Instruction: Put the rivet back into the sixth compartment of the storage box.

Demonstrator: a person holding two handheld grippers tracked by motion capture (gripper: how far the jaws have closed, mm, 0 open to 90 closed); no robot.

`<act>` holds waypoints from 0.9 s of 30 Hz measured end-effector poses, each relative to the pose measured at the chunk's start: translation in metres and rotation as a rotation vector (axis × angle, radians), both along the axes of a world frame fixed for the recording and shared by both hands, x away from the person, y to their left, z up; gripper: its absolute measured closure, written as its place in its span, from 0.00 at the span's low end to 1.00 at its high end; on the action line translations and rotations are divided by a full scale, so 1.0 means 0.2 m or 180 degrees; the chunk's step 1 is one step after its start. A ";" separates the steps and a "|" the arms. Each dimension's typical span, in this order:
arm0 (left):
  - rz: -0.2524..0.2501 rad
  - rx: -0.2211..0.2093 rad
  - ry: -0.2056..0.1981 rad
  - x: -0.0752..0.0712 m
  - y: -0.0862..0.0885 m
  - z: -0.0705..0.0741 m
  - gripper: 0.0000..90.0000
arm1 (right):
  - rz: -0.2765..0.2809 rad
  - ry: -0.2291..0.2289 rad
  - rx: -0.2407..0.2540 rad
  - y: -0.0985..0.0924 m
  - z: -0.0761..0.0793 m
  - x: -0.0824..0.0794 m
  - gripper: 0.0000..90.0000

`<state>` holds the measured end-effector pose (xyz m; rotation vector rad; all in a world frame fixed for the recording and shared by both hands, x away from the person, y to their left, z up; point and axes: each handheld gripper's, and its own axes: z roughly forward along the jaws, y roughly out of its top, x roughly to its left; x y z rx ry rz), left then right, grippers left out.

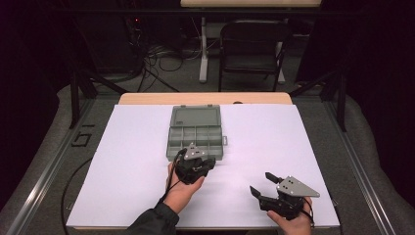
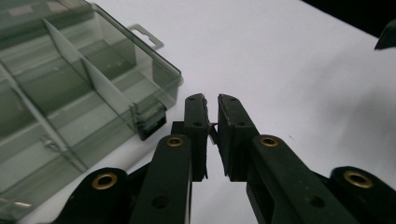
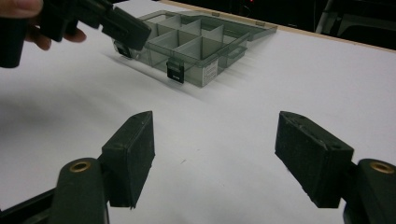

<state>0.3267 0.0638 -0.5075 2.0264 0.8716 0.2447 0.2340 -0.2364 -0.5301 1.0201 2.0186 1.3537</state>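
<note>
A clear grey compartment box (image 1: 170, 142) lies open in the middle of the white table sheet, its lid (image 1: 195, 116) folded back flat. My left gripper (image 1: 209, 162) hovers just above the box's near right corner (image 2: 166, 81). In the left gripper view its jaws (image 2: 211, 100) stand almost together, with a tiny thin pale piece (image 2: 213, 125) pinched in the slit; what that piece is I cannot tell. My right gripper (image 1: 263, 184) rests low at the near right of the sheet, open wide (image 3: 215, 135) with nothing between its pads. The right gripper view also catches the left gripper (image 3: 133, 32) beside the box (image 3: 205, 70).
The white sheet (image 1: 122, 171) covers most of the wooden table, and its bare edge shows at the back (image 1: 147, 98). A black chair (image 1: 252, 49), a table leg and cables stand on the floor beyond. The box's dividers (image 2: 100, 84) form several compartments.
</note>
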 end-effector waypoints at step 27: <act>0.0438 -0.0082 -0.0150 0.06 0.28 0.13 0.92 | 0.0007 -0.0002 -0.0016 0.00 0.00 0.00 0.31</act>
